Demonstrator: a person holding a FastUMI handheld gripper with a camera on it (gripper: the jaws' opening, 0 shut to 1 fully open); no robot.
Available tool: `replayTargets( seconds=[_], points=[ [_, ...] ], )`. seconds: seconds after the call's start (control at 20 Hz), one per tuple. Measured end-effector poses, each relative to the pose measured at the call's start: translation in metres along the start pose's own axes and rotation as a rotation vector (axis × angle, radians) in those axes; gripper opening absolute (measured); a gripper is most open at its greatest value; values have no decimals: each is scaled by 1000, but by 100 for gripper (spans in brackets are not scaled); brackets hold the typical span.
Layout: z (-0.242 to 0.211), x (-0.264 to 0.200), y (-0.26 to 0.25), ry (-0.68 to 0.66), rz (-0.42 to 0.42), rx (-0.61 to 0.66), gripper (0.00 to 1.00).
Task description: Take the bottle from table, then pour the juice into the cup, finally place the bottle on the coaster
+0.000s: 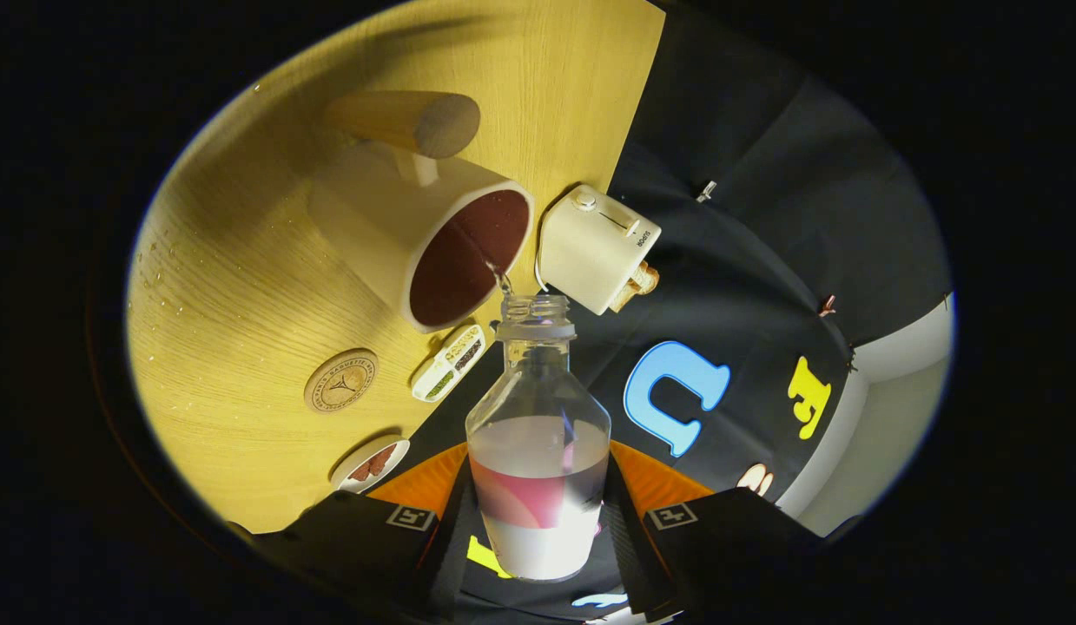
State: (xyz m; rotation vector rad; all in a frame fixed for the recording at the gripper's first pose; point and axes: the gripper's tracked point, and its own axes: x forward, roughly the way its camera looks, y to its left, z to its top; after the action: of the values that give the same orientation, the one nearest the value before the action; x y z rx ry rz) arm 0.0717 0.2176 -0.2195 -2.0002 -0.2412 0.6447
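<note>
1 bottle [538,451], 1 cup [416,234], 1 coaster [340,380], 1 toaster [597,247], 2 dishes [449,363].

Gripper [538,521] with square tag markers

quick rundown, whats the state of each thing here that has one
bottle: uncapped, held tilted between the fingers, part full, its mouth at the cup's rim
gripper: shut on bottle
cup: standing on the table, dark inside, a thin stream running in
coaster: bare, lying on the table
white appliance: beside the cup, on or off cannot be told
pill box: lid shut, contents showing through
</note>
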Motion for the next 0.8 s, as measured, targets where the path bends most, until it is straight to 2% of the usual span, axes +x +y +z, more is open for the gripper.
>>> replayTargets(
  seconds=[0.8],
  points=[
    [4,4,-10,-62,-56,-165,73]
  ],
)
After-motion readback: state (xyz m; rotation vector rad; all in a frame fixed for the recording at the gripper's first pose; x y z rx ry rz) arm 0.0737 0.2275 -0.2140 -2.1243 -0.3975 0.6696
